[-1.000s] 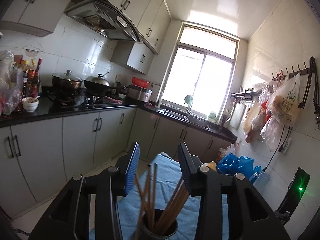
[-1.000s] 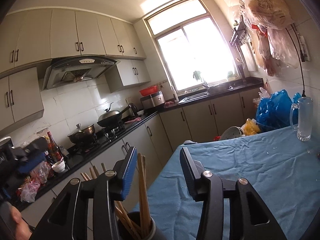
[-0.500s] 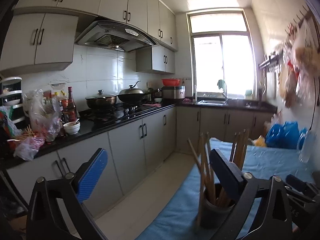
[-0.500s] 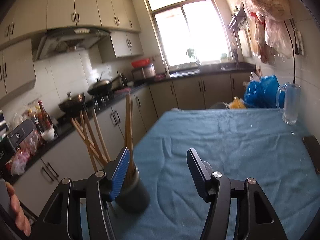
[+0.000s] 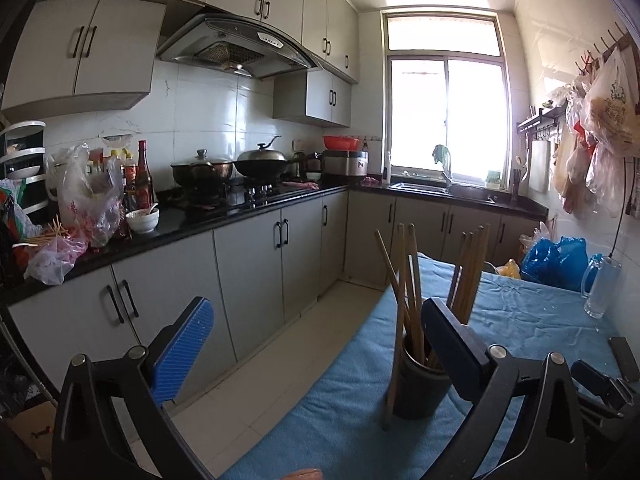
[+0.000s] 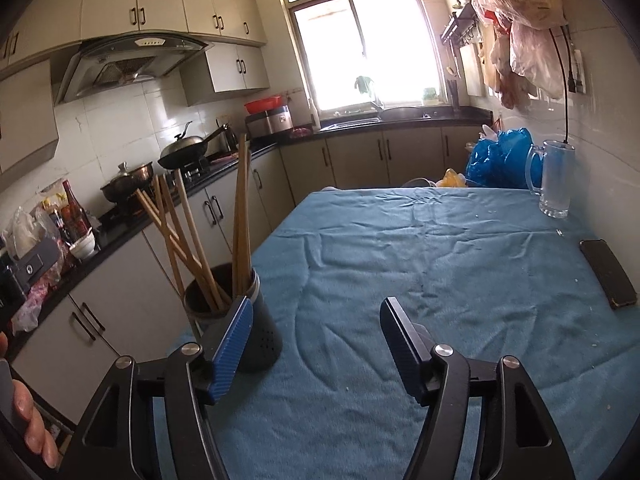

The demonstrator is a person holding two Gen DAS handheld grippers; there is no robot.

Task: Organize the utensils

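A dark cylindrical holder (image 6: 256, 332) stands upright near the left edge of the blue tablecloth (image 6: 460, 272), with several wooden chopsticks (image 6: 240, 220) in it. It also shows in the left wrist view (image 5: 416, 388), with its chopsticks (image 5: 412, 280), behind my left gripper's right finger. My left gripper (image 5: 316, 344) is open and empty, left of the holder, over the floor beside the table. My right gripper (image 6: 316, 340) is open and empty, low over the cloth, with the holder just beyond its left finger.
A glass mug (image 6: 554, 178) and blue plastic bags (image 6: 496, 164) stand at the table's far right. A dark phone (image 6: 608, 274) lies near the right edge. Kitchen cabinets and a cluttered counter (image 5: 120, 232) run along the left, across a floor aisle (image 5: 272, 384).
Both grippers have drawn back and away from the holder, which had stood between the fingers of each. The left one swung left and opened wider; the right one shifted right over the cloth.
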